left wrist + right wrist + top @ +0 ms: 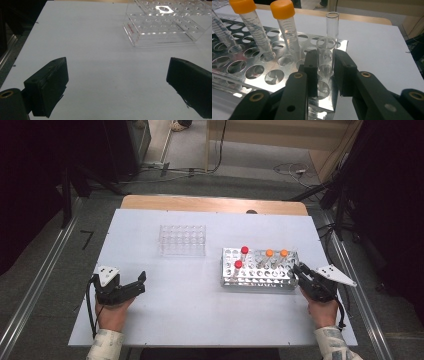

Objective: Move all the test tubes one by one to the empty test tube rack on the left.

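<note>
White table [165, 315]: bears two racks, the metal one on the right half, the clear one farther back and left of centre.
Metal rack [260, 279]: holds two red-capped tubes, two orange-capped tubes [284, 27] and, at its near right corner, two uncapped glass tubes.
Clear plastic rack [182, 240]: appears empty, so no tube seems to have been moved across yet.
Right gripper [325, 72]: jaws closed on the nearer open glass tube [325, 53], which stands upright in its hole in the metal rack, not yet lifted.
Left gripper [137, 284]: jaws wide apart with nothing between them, low over bare table near the left edge, well apart from both racks.
Progress: judged early, with the grasp made and the lift and placing left.
</note>
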`<state>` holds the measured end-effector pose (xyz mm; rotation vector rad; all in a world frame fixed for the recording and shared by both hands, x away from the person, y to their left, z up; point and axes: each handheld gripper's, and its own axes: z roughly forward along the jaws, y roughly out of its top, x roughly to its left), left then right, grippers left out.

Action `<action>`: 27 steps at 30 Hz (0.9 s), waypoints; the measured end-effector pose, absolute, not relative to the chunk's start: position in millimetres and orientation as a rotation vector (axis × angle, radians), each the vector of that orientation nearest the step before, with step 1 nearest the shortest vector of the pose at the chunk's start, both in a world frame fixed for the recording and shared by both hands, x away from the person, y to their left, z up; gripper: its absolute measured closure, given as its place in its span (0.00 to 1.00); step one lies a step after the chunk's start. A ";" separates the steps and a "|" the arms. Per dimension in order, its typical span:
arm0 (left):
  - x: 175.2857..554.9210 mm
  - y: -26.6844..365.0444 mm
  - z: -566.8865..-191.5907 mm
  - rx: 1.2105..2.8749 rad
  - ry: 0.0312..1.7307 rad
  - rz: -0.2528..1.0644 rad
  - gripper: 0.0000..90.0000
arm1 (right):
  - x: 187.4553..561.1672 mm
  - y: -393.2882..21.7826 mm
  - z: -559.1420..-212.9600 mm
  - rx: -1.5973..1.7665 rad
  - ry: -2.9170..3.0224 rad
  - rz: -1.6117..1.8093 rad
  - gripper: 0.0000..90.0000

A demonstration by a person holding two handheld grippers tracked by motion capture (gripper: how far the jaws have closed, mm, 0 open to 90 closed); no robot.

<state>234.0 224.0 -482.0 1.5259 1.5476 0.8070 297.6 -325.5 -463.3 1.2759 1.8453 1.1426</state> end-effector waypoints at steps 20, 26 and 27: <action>233.9 223.6 -481.9 1.532 1.547 0.806 0.05 | 292.8 -326.3 -452.9 1.247 1.812 1.155 0.81; 234.0 223.9 -482.0 1.531 1.546 0.805 0.05 | 289.7 -325.9 -443.9 1.222 1.788 1.166 0.81; 234.1 223.8 -482.1 1.531 1.547 0.805 0.05 | 289.2 -325.9 -442.7 1.227 1.782 1.170 0.81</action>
